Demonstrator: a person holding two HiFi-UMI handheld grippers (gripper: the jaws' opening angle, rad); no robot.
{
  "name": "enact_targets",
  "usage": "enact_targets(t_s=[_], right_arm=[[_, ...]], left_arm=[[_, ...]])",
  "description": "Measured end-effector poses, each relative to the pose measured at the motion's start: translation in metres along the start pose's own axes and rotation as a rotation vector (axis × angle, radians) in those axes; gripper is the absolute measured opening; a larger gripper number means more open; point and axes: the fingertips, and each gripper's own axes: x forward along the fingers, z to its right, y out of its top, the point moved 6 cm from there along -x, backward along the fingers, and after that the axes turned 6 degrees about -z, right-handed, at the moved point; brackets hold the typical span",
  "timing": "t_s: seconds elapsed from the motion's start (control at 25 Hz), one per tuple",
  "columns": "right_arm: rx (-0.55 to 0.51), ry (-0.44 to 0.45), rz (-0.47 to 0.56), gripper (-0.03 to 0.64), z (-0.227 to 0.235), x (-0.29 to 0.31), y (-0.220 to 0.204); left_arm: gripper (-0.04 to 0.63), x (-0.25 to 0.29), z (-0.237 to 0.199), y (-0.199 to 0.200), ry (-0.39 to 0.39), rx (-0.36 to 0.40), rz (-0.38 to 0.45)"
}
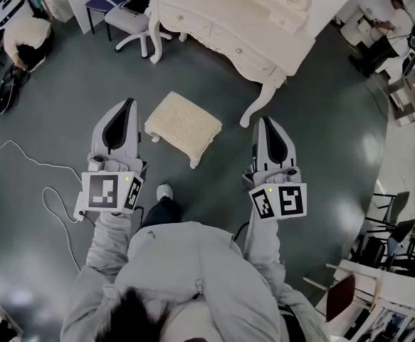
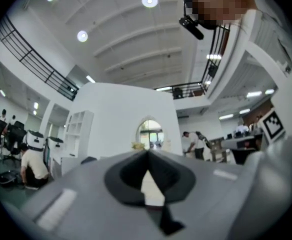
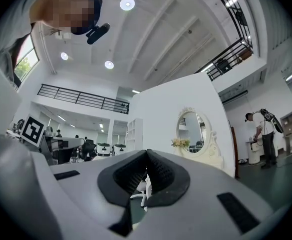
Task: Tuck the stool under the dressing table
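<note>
Cream upholstered stool [image 1: 184, 125] stands on the grey floor [image 1: 72, 105], out in the open and well short of the dressing table [image 1: 257, 38], not yet under it. The left gripper [image 1: 128, 102] and right gripper [image 1: 265, 120] are held either side of it, touching nothing, each with jaws pressed together and empty. Judged as the approach step. Next move likely calls for setting both grippers against the stool's near side, or parting the jaws to take its edge, then pushing it straight between the table's front legs.

Open floor [image 1: 218, 84] between stool [image 1: 183, 125] and table [image 1: 225, 38]
</note>
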Motion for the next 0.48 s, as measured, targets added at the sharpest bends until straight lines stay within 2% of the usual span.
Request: enact_targets(t_s=[0.48], right_arm=[[0.023, -0.052, -0.087, -0.006, -0.015, 0.085, -0.031]], left_arm=[[0.009, 0.070, -0.065, -0.041, -0.084, -0.044, -0.099]])
